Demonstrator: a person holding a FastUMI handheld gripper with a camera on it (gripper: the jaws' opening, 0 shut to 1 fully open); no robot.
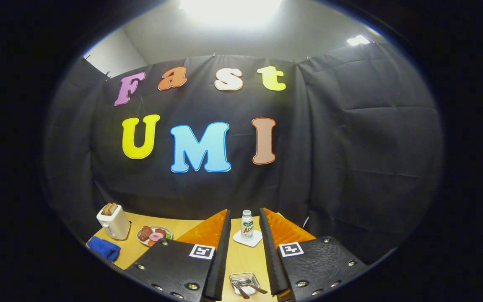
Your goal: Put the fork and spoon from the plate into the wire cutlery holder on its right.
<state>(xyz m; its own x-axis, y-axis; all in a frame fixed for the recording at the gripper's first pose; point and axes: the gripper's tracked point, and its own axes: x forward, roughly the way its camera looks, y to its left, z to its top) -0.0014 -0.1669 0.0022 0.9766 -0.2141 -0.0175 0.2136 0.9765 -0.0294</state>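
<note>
A small clear plate (241, 275) sits on the wooden table (241, 258), low between the bases of my fingers. Two brown-handled utensils lie in it, one (240, 290) to the left and one (258, 288) to the right. They are too small for me to tell which is the fork and which the spoon. My gripper (245, 213) is open and holds nothing. Its fingers are spread wide and raised well above the table, pointing toward the booth wall.
A small bottle (247, 225) stands on a white coaster (247, 239) beyond the plate, between my fingers. To the left are a white toaster (113, 221) with bread in it, a plate of food (154, 235) and a blue cloth (104, 247).
</note>
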